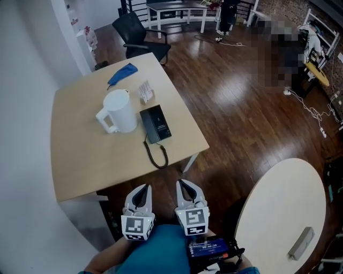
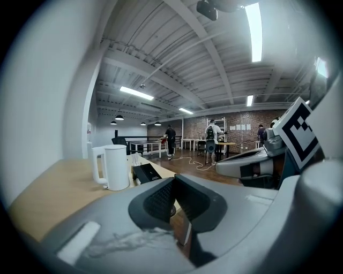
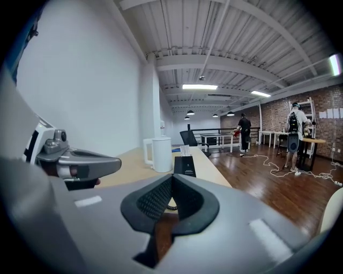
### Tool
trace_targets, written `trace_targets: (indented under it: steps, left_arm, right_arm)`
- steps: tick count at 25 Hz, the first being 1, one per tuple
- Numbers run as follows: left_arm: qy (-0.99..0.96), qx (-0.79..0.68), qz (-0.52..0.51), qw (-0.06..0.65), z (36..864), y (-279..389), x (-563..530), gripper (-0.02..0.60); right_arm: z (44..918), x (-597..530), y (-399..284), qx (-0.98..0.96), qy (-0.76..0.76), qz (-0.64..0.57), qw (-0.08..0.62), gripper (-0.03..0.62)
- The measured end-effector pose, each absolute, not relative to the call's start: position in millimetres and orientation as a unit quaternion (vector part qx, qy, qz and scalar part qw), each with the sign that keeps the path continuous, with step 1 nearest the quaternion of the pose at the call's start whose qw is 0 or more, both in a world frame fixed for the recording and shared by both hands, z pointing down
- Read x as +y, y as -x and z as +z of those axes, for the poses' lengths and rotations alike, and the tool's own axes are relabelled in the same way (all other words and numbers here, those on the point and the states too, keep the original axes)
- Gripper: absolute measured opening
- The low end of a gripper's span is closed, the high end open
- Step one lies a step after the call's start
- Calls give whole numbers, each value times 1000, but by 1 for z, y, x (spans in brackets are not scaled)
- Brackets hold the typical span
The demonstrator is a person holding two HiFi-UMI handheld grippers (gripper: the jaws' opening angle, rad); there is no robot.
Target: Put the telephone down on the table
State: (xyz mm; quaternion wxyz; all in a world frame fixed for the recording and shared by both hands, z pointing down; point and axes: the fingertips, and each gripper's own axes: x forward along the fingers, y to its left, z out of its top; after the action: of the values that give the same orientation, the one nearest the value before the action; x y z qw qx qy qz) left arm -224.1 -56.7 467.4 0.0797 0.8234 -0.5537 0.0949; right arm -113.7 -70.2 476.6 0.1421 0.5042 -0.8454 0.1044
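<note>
Telephone [image 1: 156,124] lies lengthwise toward left gripper [image 1: 142,189] and right gripper [image 1: 185,185] (both closed, empty)

Open office: desks [image 1: 177,6], brick wall [image 3: 276,115].

Head view steeply down over tabletop [image 1: 80,160], gripper views low, near level, before its edge, all sharing kettle [image 2: 117,167].

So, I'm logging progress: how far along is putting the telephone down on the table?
Looks done: the telephone lies flat on the table beside the white jug. In hand: nothing; left hand-held gripper and right hand-held gripper are shut, empty, short of the table. Left: nothing visible.
</note>
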Motion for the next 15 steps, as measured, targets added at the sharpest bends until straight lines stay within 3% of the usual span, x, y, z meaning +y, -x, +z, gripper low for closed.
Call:
trace_targets:
  steps: [15]
  left_arm:
    - [-826, -549, 95, 81, 472, 258, -51, 17]
  right_arm:
    - [472, -65, 139, -841, -513, 93, 148, -8]
